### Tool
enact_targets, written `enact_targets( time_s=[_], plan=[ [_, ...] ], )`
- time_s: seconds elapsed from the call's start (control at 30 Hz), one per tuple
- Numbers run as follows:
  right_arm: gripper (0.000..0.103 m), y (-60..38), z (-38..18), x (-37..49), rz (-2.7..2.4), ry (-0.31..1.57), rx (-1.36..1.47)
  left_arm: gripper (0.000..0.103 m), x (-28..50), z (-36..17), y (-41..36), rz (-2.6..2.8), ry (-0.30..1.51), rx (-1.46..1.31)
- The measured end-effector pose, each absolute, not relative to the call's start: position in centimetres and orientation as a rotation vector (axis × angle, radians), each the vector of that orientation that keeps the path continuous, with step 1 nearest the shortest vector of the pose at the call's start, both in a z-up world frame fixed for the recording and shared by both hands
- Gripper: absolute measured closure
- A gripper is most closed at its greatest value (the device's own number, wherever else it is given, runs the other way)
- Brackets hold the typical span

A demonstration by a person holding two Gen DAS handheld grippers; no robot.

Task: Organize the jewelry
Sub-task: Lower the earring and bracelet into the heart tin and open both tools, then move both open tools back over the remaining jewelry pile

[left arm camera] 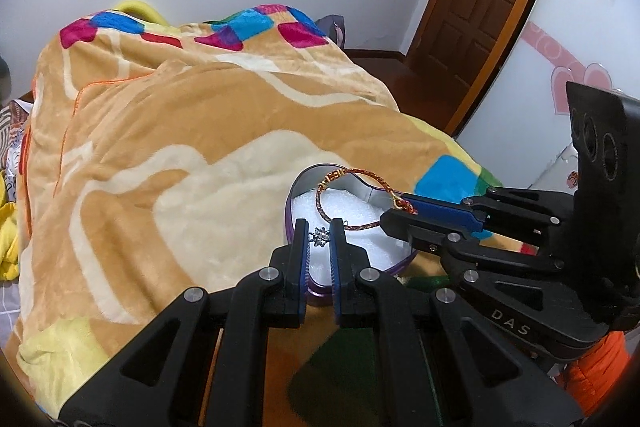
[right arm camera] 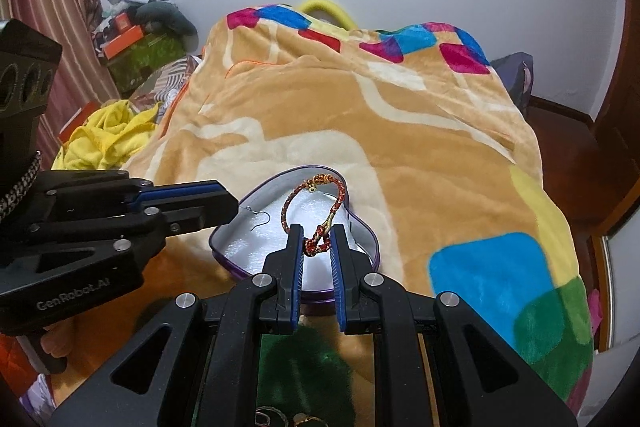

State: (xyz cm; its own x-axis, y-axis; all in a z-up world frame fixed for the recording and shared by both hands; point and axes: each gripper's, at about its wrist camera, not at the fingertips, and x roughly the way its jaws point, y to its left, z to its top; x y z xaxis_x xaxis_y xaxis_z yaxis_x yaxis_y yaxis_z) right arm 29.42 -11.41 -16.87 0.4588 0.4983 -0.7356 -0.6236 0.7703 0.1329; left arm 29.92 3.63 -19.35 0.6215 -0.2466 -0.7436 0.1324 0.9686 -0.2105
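A star earring (left arm camera: 320, 237) is pinched by the left gripper (left arm camera: 320, 235), and a red bracelet (right arm camera: 316, 213) by the right gripper (right arm camera: 317, 241), over the white-lined box (right arm camera: 256, 193) at centre frame

Black left gripper (left arm camera: 320, 227), blue-lined jaws, silver screws, orange sleeve (left arm camera: 596, 367)

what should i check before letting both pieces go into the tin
1. Left gripper shut on the star earring: ok.
2. Right gripper shut on the braided bracelet at its knot: ok.
3. Both pieces over the heart-shaped tin: ok, both hang above its white padding.
4. Bracelet loop inside the rim: cannot tell, its far end sits near the back wall.
5. Earring hook free of the bracelet: ok, apart in the right wrist view.
6. Tin steady on the blanket: cannot tell, the surface is soft.
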Motion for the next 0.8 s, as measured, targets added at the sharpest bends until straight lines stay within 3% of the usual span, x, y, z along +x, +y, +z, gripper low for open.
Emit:
enact_targets(
  time_s=[0.8],
  plan=[
    [0.083,-11.3,-15.7,28.7,0.647,0.856,-0.222,0.091,28.2,-17.6,3.8,-0.179,0.863,-0.117]
  ],
)
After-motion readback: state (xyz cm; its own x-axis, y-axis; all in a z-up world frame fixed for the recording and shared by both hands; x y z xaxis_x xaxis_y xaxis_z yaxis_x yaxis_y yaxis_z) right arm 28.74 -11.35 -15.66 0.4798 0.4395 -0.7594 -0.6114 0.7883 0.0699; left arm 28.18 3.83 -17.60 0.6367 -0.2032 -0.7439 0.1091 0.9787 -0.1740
